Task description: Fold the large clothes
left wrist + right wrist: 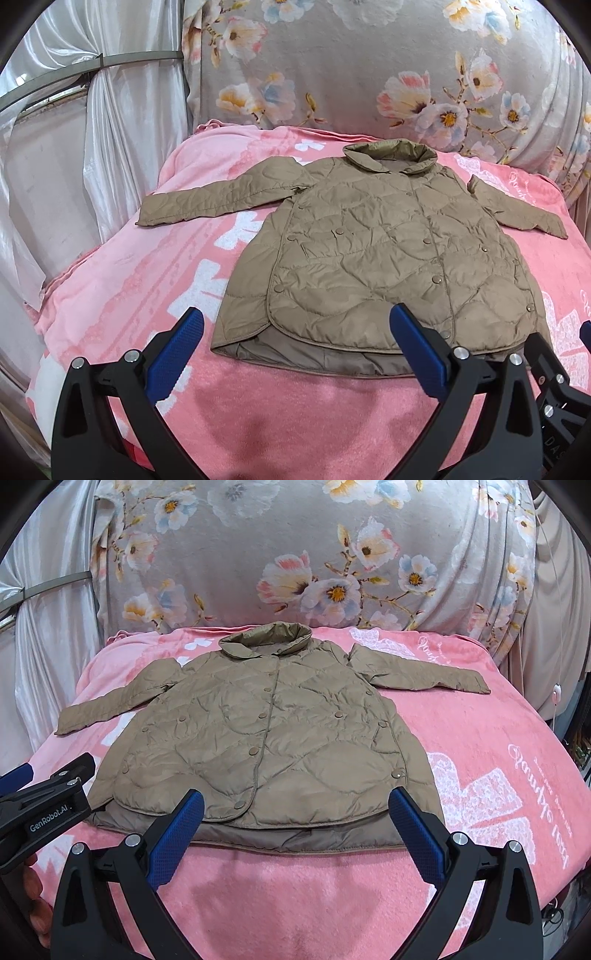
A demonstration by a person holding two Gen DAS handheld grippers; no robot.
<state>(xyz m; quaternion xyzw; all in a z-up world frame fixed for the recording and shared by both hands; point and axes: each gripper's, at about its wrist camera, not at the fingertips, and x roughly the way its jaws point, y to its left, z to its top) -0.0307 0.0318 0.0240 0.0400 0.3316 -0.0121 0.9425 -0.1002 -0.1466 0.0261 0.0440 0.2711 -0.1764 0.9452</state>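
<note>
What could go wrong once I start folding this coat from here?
1. The coat is puffy and quilted, so a folded sleeve may spring back open.
2. The lining sticks out below the hem; a low pinch by the right gripper might catch only that layer.
3. The pink blanket is soft and loose, so the open left gripper could grab it together with the coat's edge.
</note>
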